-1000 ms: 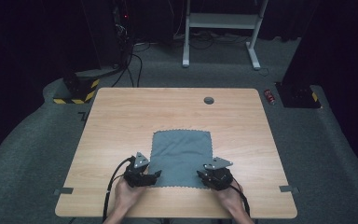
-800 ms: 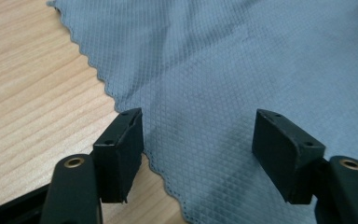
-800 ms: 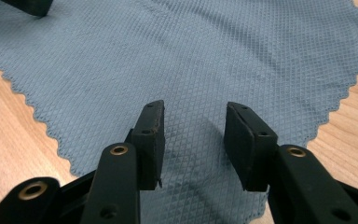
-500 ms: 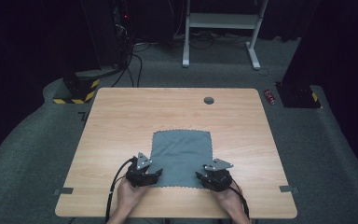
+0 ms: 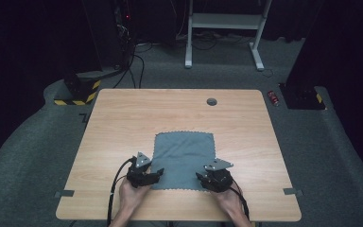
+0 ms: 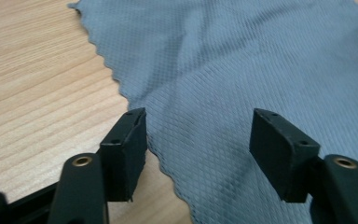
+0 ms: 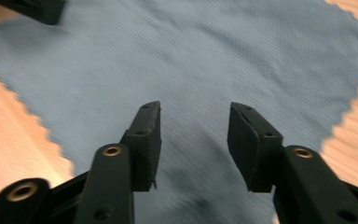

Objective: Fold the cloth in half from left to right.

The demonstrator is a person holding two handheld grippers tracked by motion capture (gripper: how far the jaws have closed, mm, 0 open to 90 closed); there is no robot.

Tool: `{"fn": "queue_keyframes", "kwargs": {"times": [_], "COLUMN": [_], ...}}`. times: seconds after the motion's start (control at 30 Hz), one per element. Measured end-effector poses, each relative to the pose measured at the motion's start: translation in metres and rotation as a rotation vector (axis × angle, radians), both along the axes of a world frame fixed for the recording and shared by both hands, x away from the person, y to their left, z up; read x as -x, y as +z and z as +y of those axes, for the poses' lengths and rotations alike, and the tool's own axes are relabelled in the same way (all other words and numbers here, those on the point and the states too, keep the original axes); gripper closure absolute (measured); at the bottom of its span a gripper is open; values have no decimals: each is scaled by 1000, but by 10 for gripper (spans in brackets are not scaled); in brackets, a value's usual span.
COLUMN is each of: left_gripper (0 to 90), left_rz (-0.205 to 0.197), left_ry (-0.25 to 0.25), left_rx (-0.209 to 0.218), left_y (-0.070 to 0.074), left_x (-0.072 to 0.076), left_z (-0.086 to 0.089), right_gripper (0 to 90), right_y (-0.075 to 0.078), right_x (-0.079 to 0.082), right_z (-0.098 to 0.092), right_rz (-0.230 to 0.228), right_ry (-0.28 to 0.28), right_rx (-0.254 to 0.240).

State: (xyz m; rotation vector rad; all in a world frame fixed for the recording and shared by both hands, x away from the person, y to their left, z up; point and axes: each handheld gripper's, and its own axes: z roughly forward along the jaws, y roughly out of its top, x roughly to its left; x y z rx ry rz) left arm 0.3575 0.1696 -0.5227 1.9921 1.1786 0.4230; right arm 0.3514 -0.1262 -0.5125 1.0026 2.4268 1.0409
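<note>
A grey cloth (image 5: 184, 158) lies flat on the tabletop (image 5: 123, 123), on the half nearer the person, with the round grommet (image 5: 211, 101) well beyond its far edge. The left hand-held gripper (image 5: 157, 171) sits at the cloth's near left corner; in the left gripper view its jaws stand apart, one over bare wood beside the scalloped edge (image 6: 121, 91), the other over the fabric, pressing on nothing. The right hand-held gripper (image 5: 202, 177) sits at the cloth's near right corner; its jaws have just been opening and now stand apart above the cloth (image 7: 205, 60), with no fabric pinched between them. Judged from the fine diamond weave and the soft ripples, the cloth is thin, light and limp: it should fold or bunch readily, offers no stiffness to push against, and may slide on the smooth wood. The pinked near corners are the likely hold points, each pinched low against the tabletop so that one layer is caught.
</note>
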Motion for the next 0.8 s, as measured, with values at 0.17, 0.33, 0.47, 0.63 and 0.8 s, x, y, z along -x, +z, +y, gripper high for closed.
{"fn": "queue_keyframes", "kwargs": {"times": [0.17,0.33,0.47,0.63,0.8], "left_gripper": [365,381,385,416,419], "left_rz": [37,75,51,61,83], "left_ry": [20,45,76,128,151], "left_rx": [8,4,-15,-10,-48], "left_y": [7,16,21,20,18], "left_x": [-21,-44,-57,-76,-90], "left_z": [7,16,19,25,28], "right_gripper": [639,717,750,758,742], "right_y": [3,7,9,4,-5], "right_x": [-3,-7,-7,-1,11], "right_z": [20,48,82,125,150], "right_rz": [13,29,10,-1,-12], "right_ry": [51,121,211,325,374], "right_rx": [-12,-29,-22,11,45]}}
